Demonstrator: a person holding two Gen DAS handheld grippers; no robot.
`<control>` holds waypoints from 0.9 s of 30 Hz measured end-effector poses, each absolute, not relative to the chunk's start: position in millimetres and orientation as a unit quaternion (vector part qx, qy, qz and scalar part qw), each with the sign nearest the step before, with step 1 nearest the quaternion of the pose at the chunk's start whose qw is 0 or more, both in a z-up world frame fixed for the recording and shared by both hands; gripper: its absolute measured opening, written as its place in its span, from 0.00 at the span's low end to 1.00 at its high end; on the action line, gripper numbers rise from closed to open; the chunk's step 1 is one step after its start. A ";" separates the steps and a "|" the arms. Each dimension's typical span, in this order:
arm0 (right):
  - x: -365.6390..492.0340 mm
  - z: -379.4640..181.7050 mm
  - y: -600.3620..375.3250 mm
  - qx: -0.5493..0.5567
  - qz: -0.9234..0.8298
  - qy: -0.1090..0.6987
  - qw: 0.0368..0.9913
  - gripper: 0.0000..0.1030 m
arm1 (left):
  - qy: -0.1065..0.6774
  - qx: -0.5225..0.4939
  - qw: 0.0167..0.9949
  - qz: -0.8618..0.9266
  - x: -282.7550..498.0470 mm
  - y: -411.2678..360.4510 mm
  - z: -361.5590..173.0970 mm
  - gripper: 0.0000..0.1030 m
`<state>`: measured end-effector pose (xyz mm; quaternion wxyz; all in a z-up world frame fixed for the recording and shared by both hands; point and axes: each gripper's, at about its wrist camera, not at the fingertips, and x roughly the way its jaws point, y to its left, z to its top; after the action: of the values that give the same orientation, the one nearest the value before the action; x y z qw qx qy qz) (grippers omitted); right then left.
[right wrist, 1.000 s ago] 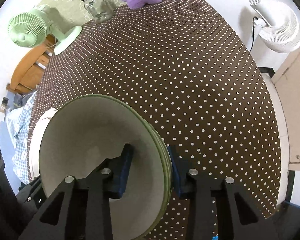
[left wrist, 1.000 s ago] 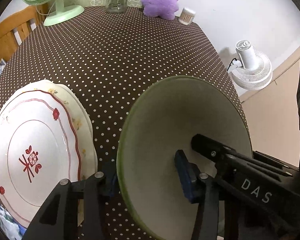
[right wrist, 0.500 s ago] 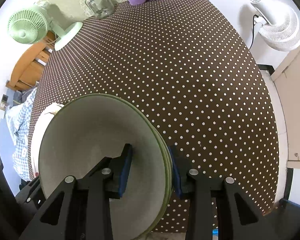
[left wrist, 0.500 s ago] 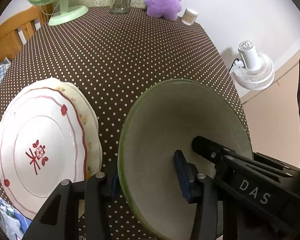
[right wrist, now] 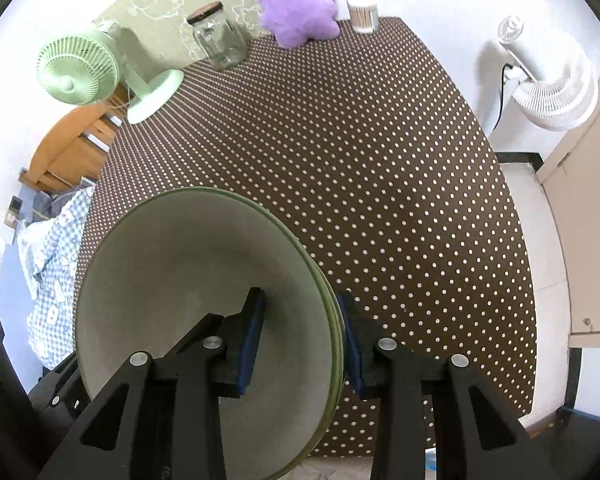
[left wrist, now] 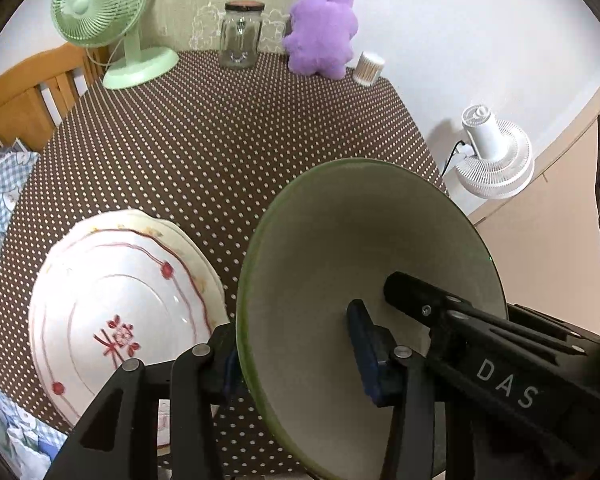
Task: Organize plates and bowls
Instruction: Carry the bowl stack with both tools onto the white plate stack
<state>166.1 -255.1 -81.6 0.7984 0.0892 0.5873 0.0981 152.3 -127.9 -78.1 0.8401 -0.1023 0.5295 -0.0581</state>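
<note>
Left wrist view, left to right. A wooden chair (left wrist: 24, 96) and a blue checked cloth (left wrist: 0, 184) border the brown polka-dot tablecloth (left wrist: 228, 152). Along the far edge stand a green desk fan (left wrist: 112, 20), a lidded glass jar (left wrist: 240, 36), a purple plush toy (left wrist: 324, 36) and a small container of cotton swabs (left wrist: 369, 69). Near the left front lies a stack of white plates (left wrist: 120, 304) with red rim lines and a red floral mark; a cream floral plate shows beneath the top one. The left gripper (left wrist: 296, 352) clamps the near rim of the green-rimmed bowl (left wrist: 364, 248), one blue pad inside, the other finger outside. The right gripper (left wrist: 432, 304) enters from the right and grips the same bowl; its arm bears the letters "DAS". A white floor fan (left wrist: 496, 156) stands beyond the table's right edge.

Right wrist view. The bowl (right wrist: 188, 280) appears as nested green-rimmed bowls, tilted, over the table's near left part; the right gripper (right wrist: 300, 336) is narrowed on its wall, pads pressing both faces. The tablecloth's (right wrist: 360, 160) centre and right lie open up to the edge; beyond it stands the white fan (right wrist: 548, 80), plugged into the wall.
</note>
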 end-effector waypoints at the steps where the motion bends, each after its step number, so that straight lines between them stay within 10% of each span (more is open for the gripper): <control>1: 165.6 -77.7 -250.9 0.089 0.098 0.585 0.800 0.38 | 0.528 -0.102 0.841 -0.058 152.5 -126.7 -77.3 0.43; 27: 160.1 -66.7 -126.0 0.076 0.109 0.586 0.799 0.38 | 0.533 -0.114 0.837 -0.044 137.5 -4.3 -72.0 0.43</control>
<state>160.1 -126.0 -66.7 0.7993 0.0760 0.5860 0.1094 137.5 -4.3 -72.0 0.8375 -0.1141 0.5327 -0.0437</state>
